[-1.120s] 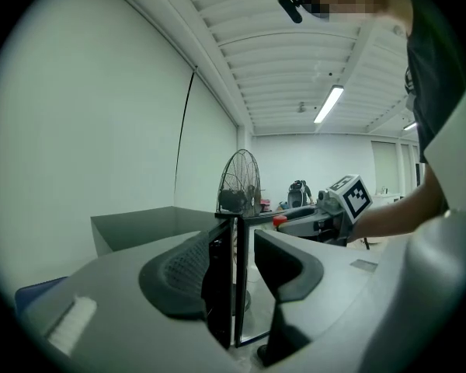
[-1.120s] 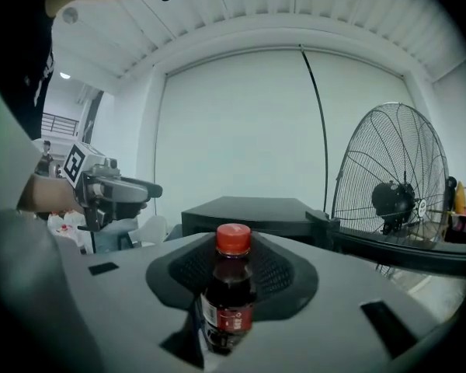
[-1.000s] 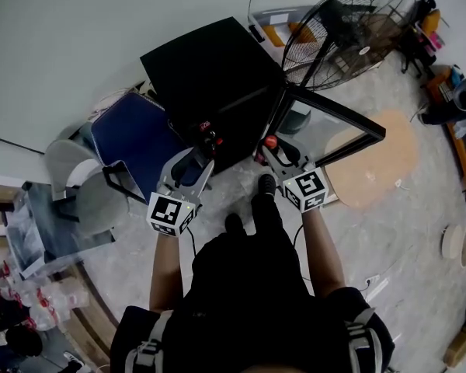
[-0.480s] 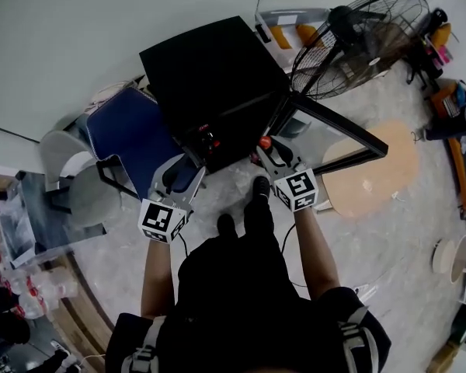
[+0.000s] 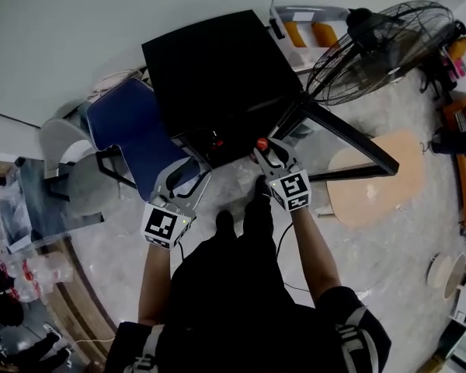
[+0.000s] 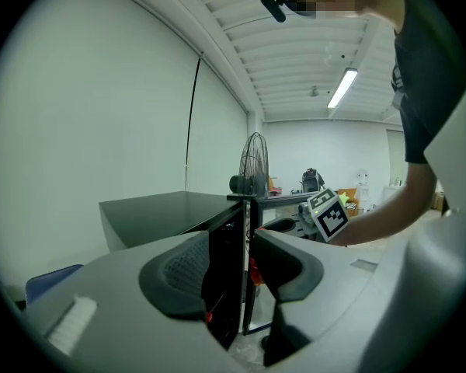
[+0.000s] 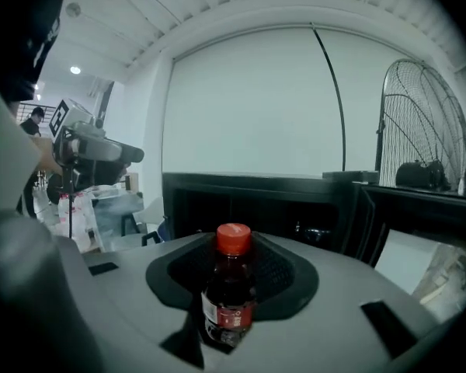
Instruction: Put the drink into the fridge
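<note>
One small plastic bottle of dark drink with a red screw cap stood upright in the right tongs. It was clenched at mid-body around the label, just short of the low black box-shaped fridge. The left tongs were released and carried nothing; only the fridge's front edge showed beyond them.

The bottle was judged light, fairly stiff while full, and smooth-walled, so liable to slip or pivot if the grip slackened. The present hold at the label, below the shoulder, appeared sound.

The glass-panelled fridge door stood swung wide to the person's right, leaving the dark cavity facing the bottle. Edges to mind were the opening's upper lip, the door near the right tongs, and contents inside not clearly made out. A large wire-caged floor fan stood beyond the door, well apart.
</note>
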Motion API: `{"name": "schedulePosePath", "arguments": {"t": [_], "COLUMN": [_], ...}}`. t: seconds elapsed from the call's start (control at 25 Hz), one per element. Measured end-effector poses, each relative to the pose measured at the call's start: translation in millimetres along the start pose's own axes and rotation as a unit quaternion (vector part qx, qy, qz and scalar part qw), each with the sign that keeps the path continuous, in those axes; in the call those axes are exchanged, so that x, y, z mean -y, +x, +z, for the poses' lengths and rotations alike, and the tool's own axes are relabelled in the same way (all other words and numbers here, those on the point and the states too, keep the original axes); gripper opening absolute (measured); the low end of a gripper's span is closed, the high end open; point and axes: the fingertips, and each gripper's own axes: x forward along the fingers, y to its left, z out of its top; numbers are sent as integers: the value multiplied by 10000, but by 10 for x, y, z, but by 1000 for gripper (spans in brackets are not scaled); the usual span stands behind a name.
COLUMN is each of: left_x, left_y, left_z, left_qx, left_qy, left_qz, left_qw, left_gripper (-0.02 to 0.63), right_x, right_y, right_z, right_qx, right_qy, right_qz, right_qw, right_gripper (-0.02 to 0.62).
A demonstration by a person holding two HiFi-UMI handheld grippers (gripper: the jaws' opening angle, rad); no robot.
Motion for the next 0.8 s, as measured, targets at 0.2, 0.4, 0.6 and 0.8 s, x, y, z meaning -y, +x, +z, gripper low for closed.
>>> {"name": "schedulePosePath", "arguments": {"t": [0.2,0.4,0.6,0.8], "left_x": [36,24,63,47], "left_y": [29,62,85,70], "left_z": [-83,-170,-170,-227], "left_qx": [-62,-102,-5,-80], "left_qy": [-104,-147,-197,-205], "left_qz": [49,64,60,100], "left_qw": [9999,9998,9998,9997], "left_gripper": [183,183,183,183], "right_x": [40,77,136,219], "right_y": [205,429,642,867], "right_z": [-93,-216,-352,-529], "right_qx": [73,58,58,-42], "right_qy": [-29,-18,-15,71], "right_qz": [57,108,65,-25], "right_qw": [10000,9999,10000,10000], "right_gripper": [133,134,135,134]}}
